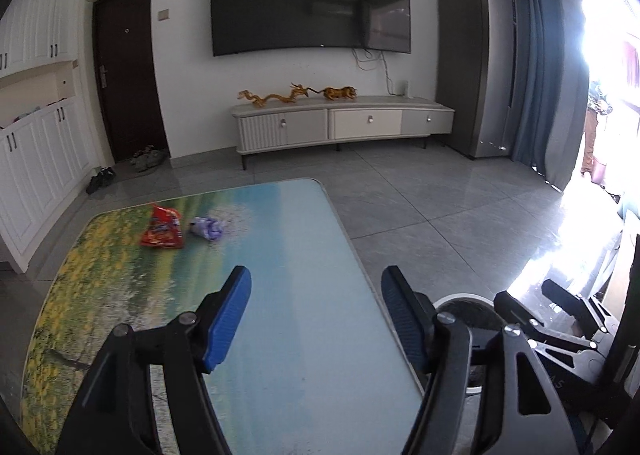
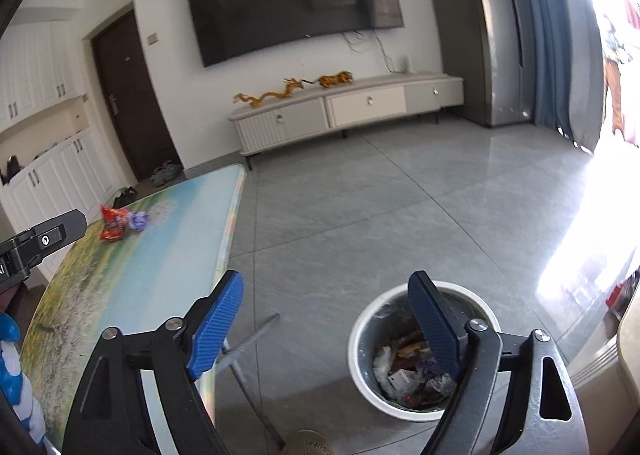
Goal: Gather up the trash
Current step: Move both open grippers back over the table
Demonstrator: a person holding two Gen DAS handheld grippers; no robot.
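Note:
A red snack wrapper (image 1: 162,232) and a crumpled purple wrapper (image 1: 207,228) lie on the far left part of the landscape-print table (image 1: 288,255). My left gripper (image 1: 316,295) hangs above the table's near end, open, with nothing between its blue pads. In the right wrist view both wrappers appear again, the red snack wrapper (image 2: 113,228) and the purple wrapper (image 2: 138,221), far off to the left. My right gripper (image 2: 326,305) is open and empty above the floor beside the table. Under its right finger stands a round white trash bin (image 2: 362,339) holding several wrappers.
A TV cabinet (image 1: 344,123) with gold figurines runs along the far wall under a wall-mounted TV (image 1: 310,1). White cupboards (image 1: 36,143) line the left wall; shoes lie by the dark door (image 1: 126,71). Grey tiled floor (image 2: 380,199) spreads right toward blue curtains (image 1: 548,67).

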